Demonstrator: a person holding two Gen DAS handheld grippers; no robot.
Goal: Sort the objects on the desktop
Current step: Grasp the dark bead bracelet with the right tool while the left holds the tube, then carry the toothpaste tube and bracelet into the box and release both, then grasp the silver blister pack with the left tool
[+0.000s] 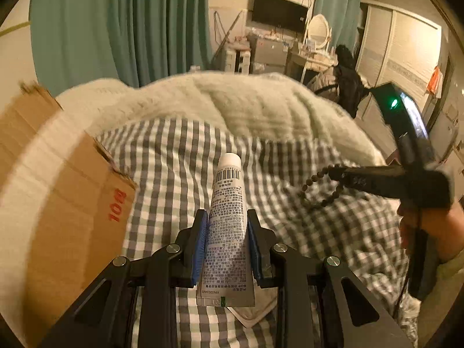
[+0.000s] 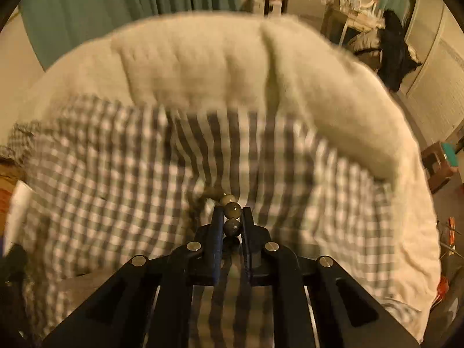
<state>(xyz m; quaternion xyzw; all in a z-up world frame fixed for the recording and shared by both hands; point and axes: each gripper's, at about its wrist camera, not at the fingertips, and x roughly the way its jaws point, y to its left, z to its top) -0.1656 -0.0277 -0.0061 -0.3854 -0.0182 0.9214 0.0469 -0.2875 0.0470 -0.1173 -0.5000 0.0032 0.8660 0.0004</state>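
Note:
My left gripper [image 1: 227, 214] is shut on a white tube [image 1: 224, 203] with printed text, cap pointing away from me, held above the checked bedcover [image 1: 174, 156]. My right gripper [image 2: 231, 210] is shut on a string of dark round beads [image 2: 232, 208]; the beads sit between its two fingers, and the rest of the string blurs off to the left. In the left wrist view the right gripper [image 1: 333, 172] comes in from the right, held by a hand [image 1: 432, 229], and the bead string [image 1: 319, 187] hangs in a loop from its tip over the bedcover.
An open cardboard box [image 1: 66, 203] with red print lies at the left on the bed. A fluffy cream blanket [image 1: 232, 101] is heaped behind the checked cover. Green curtains, a wall screen [image 1: 278, 13] and a dressing table stand beyond the bed.

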